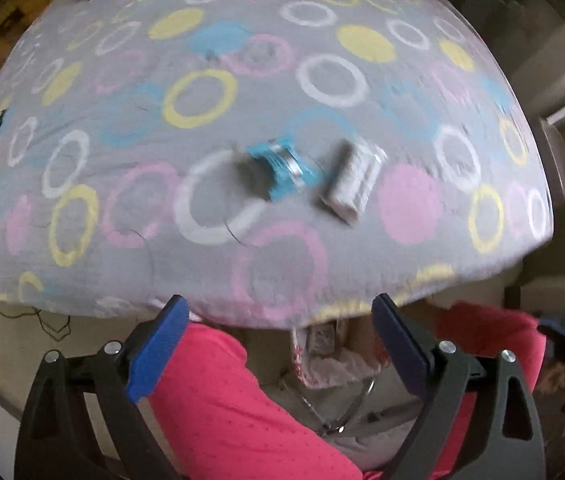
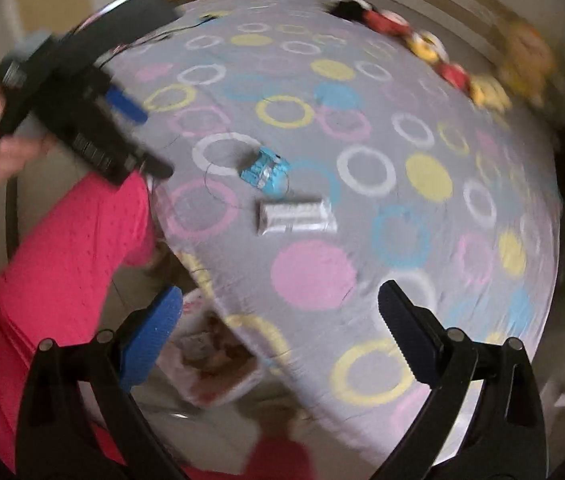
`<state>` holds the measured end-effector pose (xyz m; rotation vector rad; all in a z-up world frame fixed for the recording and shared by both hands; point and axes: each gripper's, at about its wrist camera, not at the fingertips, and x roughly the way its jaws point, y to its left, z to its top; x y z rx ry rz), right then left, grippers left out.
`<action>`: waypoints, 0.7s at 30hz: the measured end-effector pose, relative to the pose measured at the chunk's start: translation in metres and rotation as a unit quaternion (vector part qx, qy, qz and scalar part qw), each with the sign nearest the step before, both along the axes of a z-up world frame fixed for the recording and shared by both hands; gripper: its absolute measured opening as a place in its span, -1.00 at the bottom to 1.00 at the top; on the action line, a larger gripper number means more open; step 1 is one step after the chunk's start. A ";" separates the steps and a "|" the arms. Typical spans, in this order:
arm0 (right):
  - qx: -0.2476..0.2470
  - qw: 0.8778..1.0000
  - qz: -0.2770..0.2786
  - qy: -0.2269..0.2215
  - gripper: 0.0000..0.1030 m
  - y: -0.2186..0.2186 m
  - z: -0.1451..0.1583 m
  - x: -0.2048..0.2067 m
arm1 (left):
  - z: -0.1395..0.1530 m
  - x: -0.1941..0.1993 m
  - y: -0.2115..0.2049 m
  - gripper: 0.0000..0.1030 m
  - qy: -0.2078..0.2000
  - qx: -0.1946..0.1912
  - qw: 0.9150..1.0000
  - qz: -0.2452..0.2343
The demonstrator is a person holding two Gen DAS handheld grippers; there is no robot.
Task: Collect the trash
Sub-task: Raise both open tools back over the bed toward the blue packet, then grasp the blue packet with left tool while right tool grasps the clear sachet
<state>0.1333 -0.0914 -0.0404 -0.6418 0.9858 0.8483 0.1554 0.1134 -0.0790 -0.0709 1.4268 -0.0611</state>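
A bed (image 1: 362, 252) fills both views, covered by a soft grey sheet printed with rings and solid discs in pink, yellow, blue and white. Two pieces of trash lie near its middle, just beside each other but apart. One is a crumpled blue wrapper (image 1: 282, 170) with a shiny, foil-like silver band across it; the other is a flat, rectangular silver-white packet (image 1: 352, 184) with ribbed, crinkled faces. In the right wrist view the blue wrapper (image 2: 264, 172) sits farther in on the bed and the silver-white packet (image 2: 296, 216) lies nearer the camera.

The left gripper (image 1: 282, 340) hangs over the bed's near edge with its fingers spread wide and nothing between them — one pad bright blue and textured, the other dark navy. The right gripper (image 2: 282, 332) is likewise spread and empty, its dark pad showing a saw-toothed edge. Both frames are black, angular plastic with round metal pins.

Below the bed's edge sits a white plastic bag (image 2: 218, 360) with crumpled contents, its mouth open. The person's pink, dotted knit garment (image 1: 234, 408) shows beside it. Red, yellow and black plush toys (image 2: 434, 56) line the far side of the bed, blurred.
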 end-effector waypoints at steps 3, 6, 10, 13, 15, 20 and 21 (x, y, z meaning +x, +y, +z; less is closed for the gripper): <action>0.000 0.999 0.049 0.023 0.86 0.009 0.004 0.017 | 0.002 0.017 0.007 0.75 0.012 -0.016 1.000 0.022; 0.000 0.995 0.100 0.016 0.86 0.022 0.010 0.035 | 0.003 0.034 0.007 0.75 0.011 -0.004 0.999 0.033; -0.012 0.989 0.149 -0.001 0.86 0.037 0.011 0.056 | -0.013 0.056 0.004 0.75 0.021 0.002 0.998 0.053; -0.033 0.983 0.180 0.010 0.86 0.051 0.000 0.074 | -0.031 0.072 0.002 0.75 0.033 0.001 0.998 0.063; -0.037 0.980 0.195 0.021 0.86 0.056 -0.008 0.083 | -0.042 0.079 0.002 0.75 0.042 -0.003 0.997 0.068; -0.080 0.968 0.233 0.059 0.86 0.070 -0.047 0.097 | -0.075 0.099 0.006 0.75 0.063 -0.005 0.993 0.096; -0.085 0.965 0.239 0.065 0.86 0.073 -0.054 0.099 | -0.080 0.101 0.008 0.75 0.065 -0.001 0.993 0.103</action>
